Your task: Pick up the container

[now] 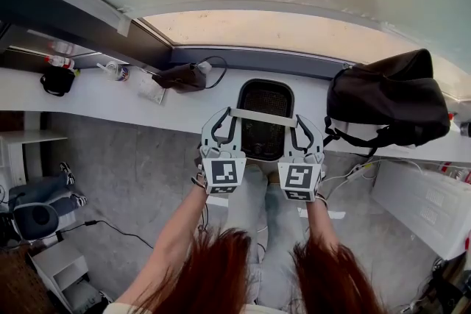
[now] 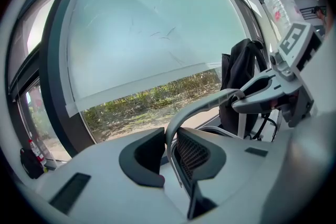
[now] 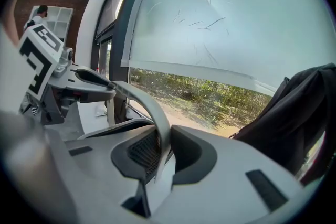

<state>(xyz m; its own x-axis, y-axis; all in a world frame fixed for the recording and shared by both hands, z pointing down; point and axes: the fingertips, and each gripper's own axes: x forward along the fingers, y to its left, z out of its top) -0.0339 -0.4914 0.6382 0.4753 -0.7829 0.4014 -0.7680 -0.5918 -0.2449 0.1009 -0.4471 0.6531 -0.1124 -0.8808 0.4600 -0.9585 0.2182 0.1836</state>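
Closest to the lens, reddish hair (image 1: 213,268) hangs into the bottom of the head view, and both forearms reach up from it to the two claws. I have the left claw (image 1: 225,118) and the right claw (image 1: 301,123) side by side with their marker cubes (image 1: 224,173) facing up. The container (image 1: 263,137), a black mesh basket, sits between them. It is in front of me at the near edge of the white desk (image 1: 96,99), level with the claw tips. I can't tell if its base is clear of the desk. A pale grey band (image 1: 263,117) runs across its top from one claw to the other. In the left gripper view the left claw (image 2: 169,152) is partly closed, jaws pinched on the end of that band (image 2: 194,107), with mesh (image 2: 191,153) against the inner jaw. The right gripper view shows the same on the other side: the right claw (image 3: 163,152) is clamped on the band (image 3: 149,107), mesh (image 3: 143,150) at the inner jaw. Each claw grips the container and nothing else. A black bag (image 1: 386,99) lies on the desk to the right, near the container and not touching it. A dark pouch with a cable (image 1: 184,76) lies to the left. Further left there are bottles (image 1: 59,55), too small to detail. A pale window blind (image 2: 147,23) hangs behind the desk, and grey floor (image 1: 140,173) lies below it.
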